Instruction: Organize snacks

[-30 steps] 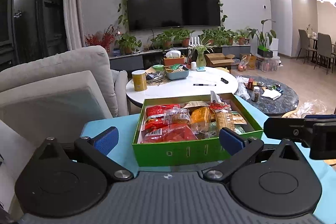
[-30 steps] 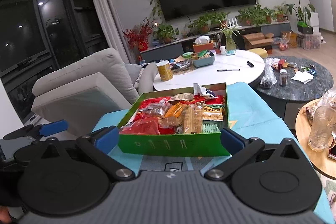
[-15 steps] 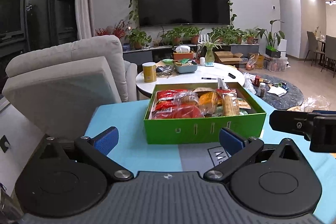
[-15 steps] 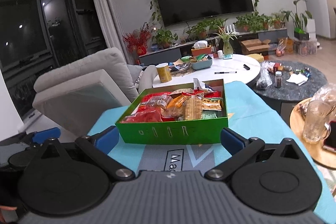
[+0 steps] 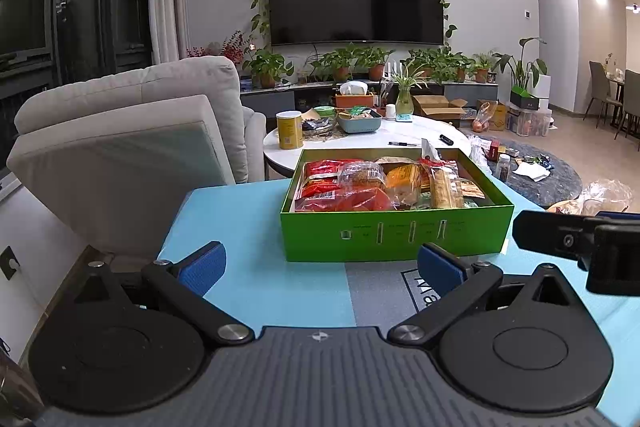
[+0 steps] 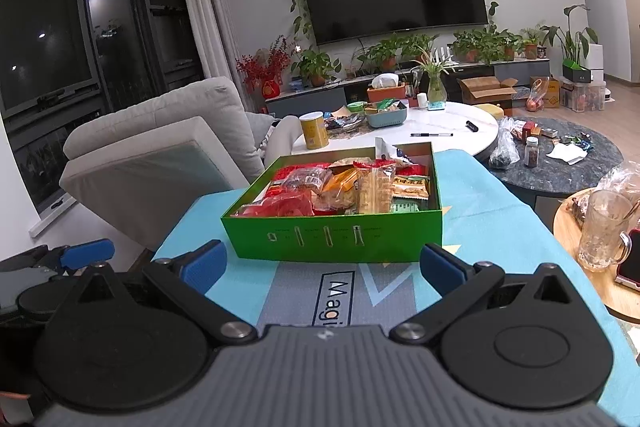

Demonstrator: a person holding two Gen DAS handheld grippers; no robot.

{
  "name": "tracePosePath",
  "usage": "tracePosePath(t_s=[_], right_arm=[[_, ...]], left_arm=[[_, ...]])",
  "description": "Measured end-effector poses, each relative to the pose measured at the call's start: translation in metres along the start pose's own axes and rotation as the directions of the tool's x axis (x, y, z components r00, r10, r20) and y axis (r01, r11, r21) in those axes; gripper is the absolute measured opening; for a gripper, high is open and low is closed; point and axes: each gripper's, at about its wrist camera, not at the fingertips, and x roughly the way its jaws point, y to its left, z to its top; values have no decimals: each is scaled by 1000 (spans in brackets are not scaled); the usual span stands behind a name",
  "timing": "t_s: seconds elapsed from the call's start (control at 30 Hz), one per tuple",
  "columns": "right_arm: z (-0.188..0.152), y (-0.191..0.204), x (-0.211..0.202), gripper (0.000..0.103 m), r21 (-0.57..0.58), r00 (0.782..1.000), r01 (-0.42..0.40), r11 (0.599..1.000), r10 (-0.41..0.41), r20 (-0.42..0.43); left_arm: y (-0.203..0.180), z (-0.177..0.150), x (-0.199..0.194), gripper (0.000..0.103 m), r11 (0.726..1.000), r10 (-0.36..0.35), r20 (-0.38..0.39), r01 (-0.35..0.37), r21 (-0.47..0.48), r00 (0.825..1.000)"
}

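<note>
A green box (image 5: 396, 235) filled with several snack packets (image 5: 352, 193) in red, orange and clear wrappers sits on a blue mat (image 5: 240, 227). It also shows in the right wrist view (image 6: 336, 237), with the packets (image 6: 340, 189) inside. My left gripper (image 5: 320, 267) is open and empty, held back from the box's near wall. My right gripper (image 6: 324, 265) is open and empty, also short of the box. The right gripper's body shows at the right edge of the left wrist view (image 5: 580, 239).
A beige armchair (image 5: 132, 151) stands left of the mat. A white round table (image 5: 360, 139) with a yellow can (image 5: 289, 130) lies behind the box. A dark round table (image 6: 560, 159) and a wooden side table with a glass mug (image 6: 604, 231) stand at the right.
Both grippers have drawn back from the green box, which now sits farther away on the mat. Both stay open and empty.
</note>
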Motion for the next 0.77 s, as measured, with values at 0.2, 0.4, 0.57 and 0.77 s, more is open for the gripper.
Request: tracePosePath(t_s=[0.2,0.4,0.57,0.77], right_arm=[[-1,-3,-2,68,11,1000,1,1000,-1,3],[-2,-4,-1,68,9,1000,0,1000,0,-1],[-2,-3,-1,68,9,1000,0,1000,0,-1],[-2,-3,-1,68,9,1000,-2,1000,2,-2]], left_arm=[[-1,-1,0,103,1000,-5,-1,5,3,1000],[-2,-3,-2,103,1000,-8,-1,8,7,1000],[-1,-3,-2,103,1000,-9,-7,9,-9,1000],[-1,-3,-1,103,1000,-7,-4,7,-2,1000]])
